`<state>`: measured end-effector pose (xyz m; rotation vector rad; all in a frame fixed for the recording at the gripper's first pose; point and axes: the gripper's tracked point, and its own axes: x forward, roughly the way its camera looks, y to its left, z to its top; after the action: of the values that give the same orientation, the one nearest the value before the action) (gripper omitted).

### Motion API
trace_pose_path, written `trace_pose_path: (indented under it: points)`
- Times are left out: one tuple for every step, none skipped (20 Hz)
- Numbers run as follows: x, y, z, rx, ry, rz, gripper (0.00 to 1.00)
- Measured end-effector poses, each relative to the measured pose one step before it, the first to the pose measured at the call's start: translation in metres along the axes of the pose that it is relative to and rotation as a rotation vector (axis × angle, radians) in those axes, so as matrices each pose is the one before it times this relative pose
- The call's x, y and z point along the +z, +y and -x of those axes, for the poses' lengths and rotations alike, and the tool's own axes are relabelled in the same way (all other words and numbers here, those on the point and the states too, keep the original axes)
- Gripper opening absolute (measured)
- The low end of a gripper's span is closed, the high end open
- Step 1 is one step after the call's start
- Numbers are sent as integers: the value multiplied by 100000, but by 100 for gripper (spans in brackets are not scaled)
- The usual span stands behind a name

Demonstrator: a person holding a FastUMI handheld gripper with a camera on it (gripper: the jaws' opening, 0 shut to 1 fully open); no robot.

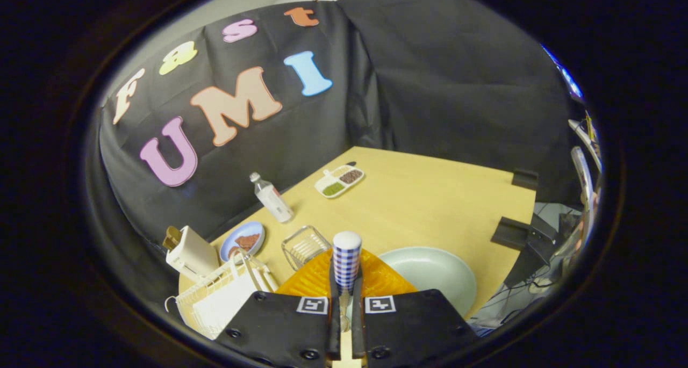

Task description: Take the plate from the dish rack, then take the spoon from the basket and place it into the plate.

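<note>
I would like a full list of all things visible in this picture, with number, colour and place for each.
spoon: one, blue-and-white checked handle, upright between the gripper's fingers
plate: one, pale green, on the table just ahead of the fingers
orange mat: one, under the spoon, beside the plate
wire basket: one, clear, beyond the mat
dish rack: one, white, beside the fingers
blue plate: one, with brown food, beyond the rack
bottle: one, clear, near the wall
divided tray: one, white, far on the table
table: one, light wood
gripper: one, shut on the spoon
</note>
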<state>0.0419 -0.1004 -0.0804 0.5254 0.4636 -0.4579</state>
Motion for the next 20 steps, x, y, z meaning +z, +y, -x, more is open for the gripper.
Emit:
trace_pose_path:
  points:
    - [-579, -372, -460, -373, 1827, -930, 11]
    - [-444, -266, -406, -373, 1531, -1356, 11]
    - [-390, -423, -536, -385, 1383, -892, 11]
    - [-395, -497, -463, -1186, 1567, -546, 11]
    - [-154, -460, -359, -325, 1071, -724, 11]
    - [130, 128, -205, 1223, 220, -1909, 11]
    - [109, -108, -355, 391, 186, -798, 11]
    - [-133, -411, -249, -213, 640, -466, 11]
    - [53, -222, -242, 108, 303, -483, 11]
    - [77, -207, -174, -333, 388, -28, 11]
    - [67, -525, -426, -1270, 370, 523, 12]
    - [74, -215, -234, -504, 84, 335, 13]
    - [118, -281, -150, -725, -152, 339, 13]
    - [-147, -841, -414, -3225, 566, 2399, 13]
    - [-249, -1360, -312, -4993, 1875, 4095, 14]
    - [-147, -530, -567, -1922, 716, 2167, 15]
    - [187, 485, -625, 1436, -656, -606, 16]
    - [-5, 593, -503, 1817, -319, -563, 16]
    - [-163, -180, -324, 10, 120, 770, 16]
    - [-136, -675, -334, -1761, 72, 1411, 17]
